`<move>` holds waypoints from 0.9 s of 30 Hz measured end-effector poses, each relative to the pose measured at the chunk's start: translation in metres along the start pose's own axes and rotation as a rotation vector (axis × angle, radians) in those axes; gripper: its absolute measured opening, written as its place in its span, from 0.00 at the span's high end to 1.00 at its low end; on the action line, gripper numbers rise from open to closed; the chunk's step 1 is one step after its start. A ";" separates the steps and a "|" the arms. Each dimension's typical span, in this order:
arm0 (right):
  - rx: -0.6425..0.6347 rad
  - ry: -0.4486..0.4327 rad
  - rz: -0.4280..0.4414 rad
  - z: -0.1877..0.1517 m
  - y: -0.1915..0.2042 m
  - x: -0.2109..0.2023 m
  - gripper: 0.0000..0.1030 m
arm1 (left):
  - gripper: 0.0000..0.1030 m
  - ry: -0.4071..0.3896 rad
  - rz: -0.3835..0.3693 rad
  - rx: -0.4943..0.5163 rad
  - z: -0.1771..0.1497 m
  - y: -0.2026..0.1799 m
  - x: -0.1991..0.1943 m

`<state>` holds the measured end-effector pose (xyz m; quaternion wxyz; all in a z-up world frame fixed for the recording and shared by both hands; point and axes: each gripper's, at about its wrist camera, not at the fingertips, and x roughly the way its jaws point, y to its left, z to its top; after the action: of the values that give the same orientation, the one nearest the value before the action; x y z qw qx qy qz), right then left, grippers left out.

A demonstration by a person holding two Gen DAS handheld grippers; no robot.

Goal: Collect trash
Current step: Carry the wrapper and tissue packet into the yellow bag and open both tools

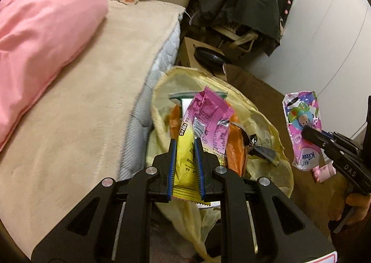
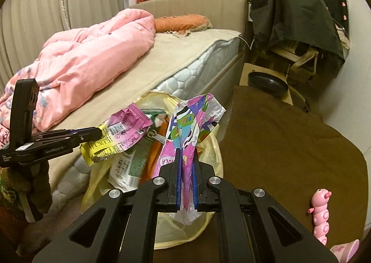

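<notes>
My left hand-held gripper (image 1: 185,141) clamps the yellow wrapper (image 1: 185,147); the right hand-held gripper (image 2: 187,150) pinches the tissue pack (image 2: 185,128), both over the bag (image 1: 266,128).

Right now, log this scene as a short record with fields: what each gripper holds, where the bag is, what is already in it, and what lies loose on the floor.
left gripper: shut on pink-and-yellow snack wrapper, over the bag
right gripper: shut on cartoon-print tissue pack wrapper
yellow trash bag: open, on the floor beside the bed
in bag: orange packet, green-labelled packaging
floor: pink caterpillar toy on the brown rug
</notes>
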<state>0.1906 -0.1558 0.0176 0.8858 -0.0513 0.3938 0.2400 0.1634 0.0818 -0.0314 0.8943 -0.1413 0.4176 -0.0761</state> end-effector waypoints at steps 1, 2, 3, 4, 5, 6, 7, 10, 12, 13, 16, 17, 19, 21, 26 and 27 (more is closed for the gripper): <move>0.007 0.002 -0.006 -0.001 -0.003 0.001 0.92 | 0.85 0.011 -0.002 0.011 0.000 -0.003 0.007; 0.013 0.003 -0.011 -0.001 -0.006 0.001 0.92 | 0.85 0.022 -0.005 0.019 0.000 -0.006 0.013; 0.021 0.004 -0.019 -0.002 -0.011 0.001 0.92 | 0.86 0.029 -0.007 0.022 0.000 -0.007 0.017; 0.026 0.003 -0.024 -0.003 -0.015 0.001 0.92 | 0.85 0.038 -0.012 0.025 0.000 -0.009 0.022; 0.031 0.002 -0.027 -0.003 -0.017 0.000 0.92 | 0.85 0.045 -0.018 0.026 0.000 -0.011 0.026; 0.039 -0.001 -0.028 -0.003 -0.019 0.000 0.92 | 0.85 0.049 -0.024 0.026 0.001 -0.012 0.028; 0.045 -0.004 -0.026 -0.003 -0.021 -0.001 0.92 | 0.85 0.051 -0.029 0.028 0.002 -0.013 0.031; 0.037 -0.011 -0.017 -0.003 -0.019 0.001 0.92 | 0.85 0.056 -0.045 0.038 0.005 -0.015 0.035; 0.027 -0.012 -0.007 -0.003 -0.016 0.006 0.92 | 0.85 0.061 -0.050 0.045 0.007 -0.017 0.037; 0.024 -0.013 -0.001 -0.004 -0.015 0.007 0.92 | 0.85 0.065 -0.054 0.048 0.008 -0.016 0.039; 0.003 -0.011 0.023 0.000 -0.008 0.016 0.92 | 0.85 0.072 -0.064 0.053 0.009 -0.014 0.041; -0.003 -0.015 0.029 0.002 -0.006 0.019 0.92 | 0.85 0.075 -0.066 0.053 0.010 -0.014 0.041; -0.021 -0.030 0.055 0.006 0.001 0.023 0.92 | 0.85 0.080 -0.070 0.061 0.011 -0.014 0.040; -0.040 -0.026 0.080 0.011 0.009 0.031 0.92 | 0.85 0.086 -0.072 0.070 0.012 -0.013 0.040; -0.090 0.058 0.121 0.013 0.025 0.066 0.92 | 0.85 0.098 -0.074 0.097 0.015 -0.012 0.041; -0.099 0.083 0.121 0.012 0.027 0.077 0.92 | 0.85 0.099 -0.075 0.099 0.016 -0.010 0.042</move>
<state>0.2307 -0.0984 -0.0270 0.8490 -0.0811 0.4203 0.3098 0.2026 0.0643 -0.0490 0.8750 -0.1083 0.4514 -0.1370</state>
